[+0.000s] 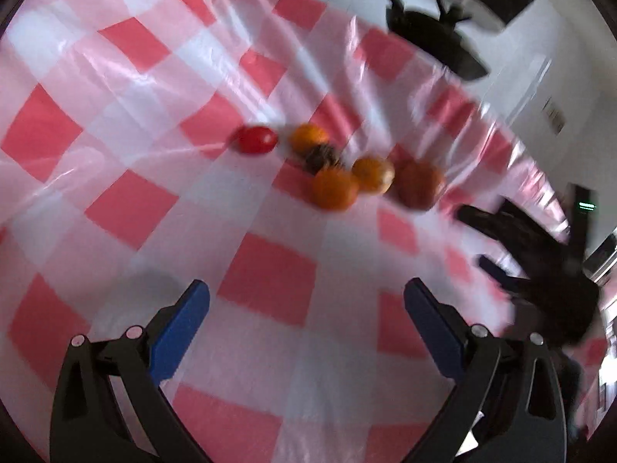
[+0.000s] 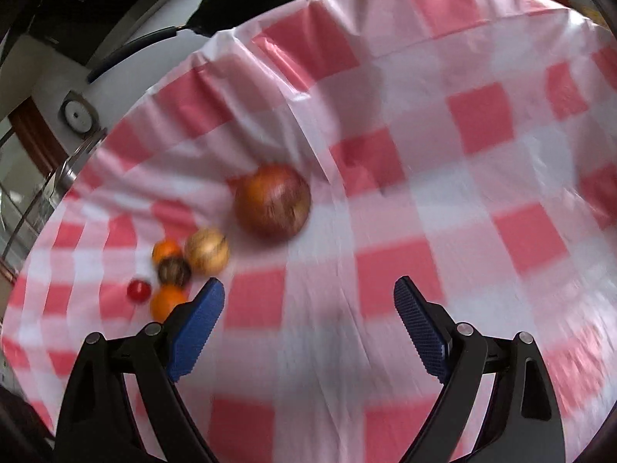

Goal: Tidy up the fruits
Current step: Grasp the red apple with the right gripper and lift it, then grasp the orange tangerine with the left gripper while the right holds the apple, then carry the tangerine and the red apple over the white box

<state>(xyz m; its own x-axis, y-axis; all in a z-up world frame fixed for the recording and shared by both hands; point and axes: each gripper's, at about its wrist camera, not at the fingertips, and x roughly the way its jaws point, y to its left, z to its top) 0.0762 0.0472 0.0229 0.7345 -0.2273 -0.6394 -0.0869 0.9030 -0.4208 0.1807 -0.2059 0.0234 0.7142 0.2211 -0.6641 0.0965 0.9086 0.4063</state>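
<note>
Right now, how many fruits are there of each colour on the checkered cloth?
Red: 1, the small red fruit
Bright orange: 2
Tan-yellow: 1
Dark brown: 1
Reddish-brown: 1, the big one
Total: 6

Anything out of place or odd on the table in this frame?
One item: a dark, rough-looking ball sits in the middle of the fruit cluster, touching an orange; blur hides what it is. The checked tablecloth is creased near the table edge. Nothing is spilled, and both claws, left and right, are open and empty.
</note>
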